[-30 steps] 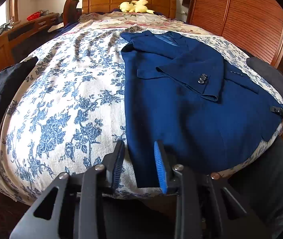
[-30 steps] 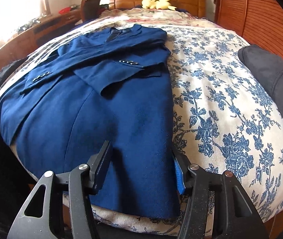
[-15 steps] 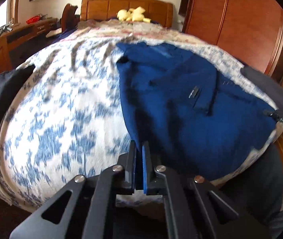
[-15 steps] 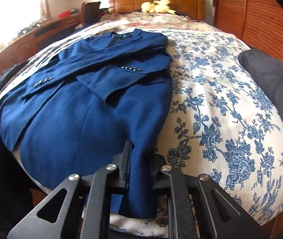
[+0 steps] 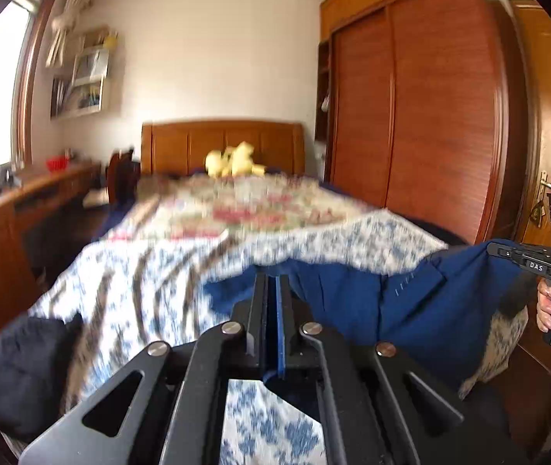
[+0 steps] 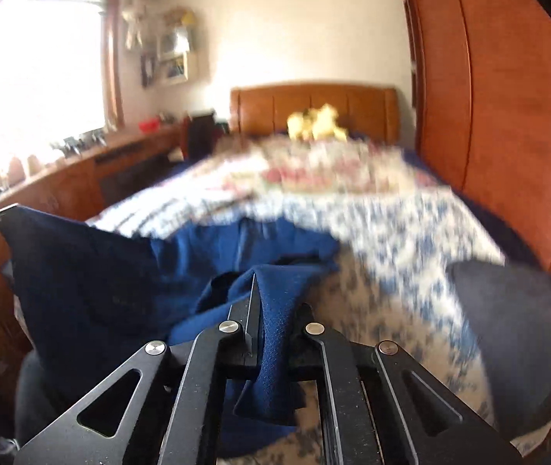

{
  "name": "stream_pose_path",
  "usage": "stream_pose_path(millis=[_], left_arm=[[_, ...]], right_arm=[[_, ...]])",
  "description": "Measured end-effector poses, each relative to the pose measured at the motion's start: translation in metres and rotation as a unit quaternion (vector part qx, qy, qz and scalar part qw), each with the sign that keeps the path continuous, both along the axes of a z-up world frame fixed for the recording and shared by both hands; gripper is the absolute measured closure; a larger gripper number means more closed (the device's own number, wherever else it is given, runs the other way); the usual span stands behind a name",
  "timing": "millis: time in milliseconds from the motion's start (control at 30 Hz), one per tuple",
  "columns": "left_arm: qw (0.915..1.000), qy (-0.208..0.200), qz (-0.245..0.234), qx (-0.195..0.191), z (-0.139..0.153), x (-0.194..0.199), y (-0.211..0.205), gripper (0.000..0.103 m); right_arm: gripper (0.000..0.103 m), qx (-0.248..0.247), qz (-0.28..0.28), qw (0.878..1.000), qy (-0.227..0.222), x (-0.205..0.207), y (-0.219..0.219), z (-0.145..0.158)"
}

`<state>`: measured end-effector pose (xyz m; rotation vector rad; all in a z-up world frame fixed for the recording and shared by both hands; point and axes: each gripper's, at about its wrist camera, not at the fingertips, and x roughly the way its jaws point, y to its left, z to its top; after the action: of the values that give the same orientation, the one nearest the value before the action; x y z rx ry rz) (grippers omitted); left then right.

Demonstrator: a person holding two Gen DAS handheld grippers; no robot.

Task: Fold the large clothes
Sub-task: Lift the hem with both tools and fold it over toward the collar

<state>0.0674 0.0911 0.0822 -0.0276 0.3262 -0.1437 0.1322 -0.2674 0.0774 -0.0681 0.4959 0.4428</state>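
Note:
A navy blue jacket (image 5: 353,310) lies on the bed, and its near hem is raised and stretched between both grippers. My left gripper (image 5: 272,277) is shut, with the hem's left corner pinched between its pads and a bit of fabric hanging beneath. My right gripper (image 6: 271,283) is shut on a bunched fold of the jacket (image 6: 101,279) at the hem's right corner. From the left wrist view, the right gripper (image 5: 508,252) shows at the far right, held by a hand (image 5: 550,306). The far part of the jacket is blurred.
The bed's blue floral cover (image 5: 140,290) runs back to a wooden headboard (image 5: 221,143) with a yellow plush toy (image 5: 233,162). A dark garment (image 5: 23,368) lies at the bed's near left, a dark cushion (image 6: 515,329) at its right. A wardrobe (image 5: 430,116) stands right, a desk (image 5: 23,201) left.
Both grippers went from open around the jacket's hem to shut on it. They then rose, lifting the near edge off the bed, and both views tilted up toward the room.

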Motion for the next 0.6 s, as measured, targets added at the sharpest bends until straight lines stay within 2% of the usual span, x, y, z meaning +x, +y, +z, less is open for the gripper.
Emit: stream_pose_path(millis=[133, 400, 500, 600], left_arm=[[0.9997, -0.023, -0.006, -0.007, 0.03, -0.014, 0.004, 0.103], [0.996, -0.089, -0.008, 0.01, 0.072, -0.062, -0.004, 0.103], [0.9959, -0.09, -0.011, 0.003, 0.073, -0.064, -0.001, 0.103], [0.9973, -0.073, -0.006, 0.005, 0.057, -0.047, 0.001, 0.103]], right_arm=[[0.101, 0.01, 0.017, 0.999, -0.043, -0.024, -0.005, 0.045], [0.1, 0.021, 0.029, 0.995, -0.094, -0.076, -0.036, 0.099], [0.1, 0.015, 0.025, 0.993, -0.11, -0.088, -0.044, 0.109], [0.1, 0.008, 0.023, 0.994, -0.106, -0.085, -0.045, 0.101]])
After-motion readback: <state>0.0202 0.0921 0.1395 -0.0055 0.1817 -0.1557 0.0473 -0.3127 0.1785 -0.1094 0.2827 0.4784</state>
